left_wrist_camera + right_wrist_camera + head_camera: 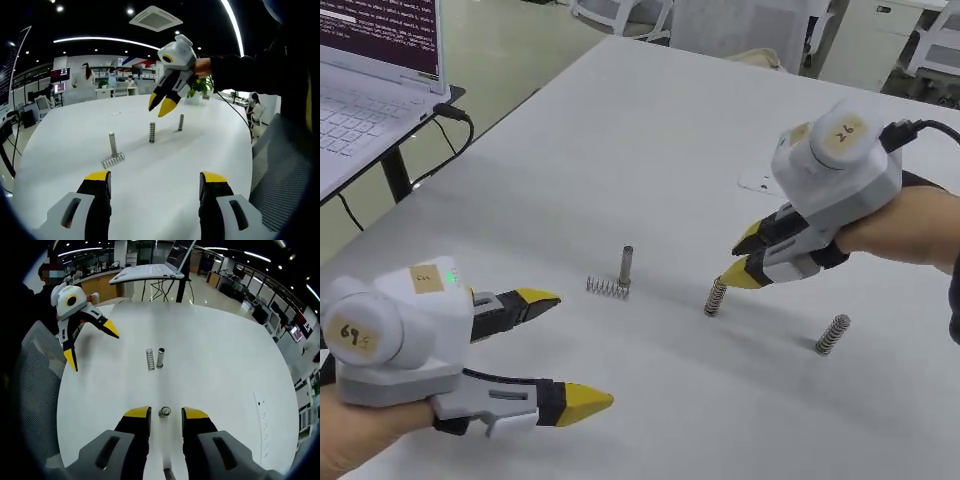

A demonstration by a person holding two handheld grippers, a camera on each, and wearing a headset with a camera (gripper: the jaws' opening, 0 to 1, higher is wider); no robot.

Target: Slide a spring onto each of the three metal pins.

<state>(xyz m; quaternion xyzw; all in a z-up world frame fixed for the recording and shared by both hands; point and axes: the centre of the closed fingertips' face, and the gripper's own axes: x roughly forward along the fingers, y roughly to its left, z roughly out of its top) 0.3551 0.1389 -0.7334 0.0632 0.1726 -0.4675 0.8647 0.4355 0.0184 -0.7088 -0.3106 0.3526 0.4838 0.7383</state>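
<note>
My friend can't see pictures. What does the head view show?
On a white table, the right gripper hovers open just above a pin wearing a spring. Another sprung pin stands nearby, and a bare pin has a loose spring lying beside it; the left gripper is open at lower left.

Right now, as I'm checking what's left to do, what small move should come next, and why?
Probably ease the left gripper forward and close its open jaws on the loose spring lying beside the bare pin. The other two pins already carry theirs, and that spring lies almost straight ahead of these jaws.
</note>
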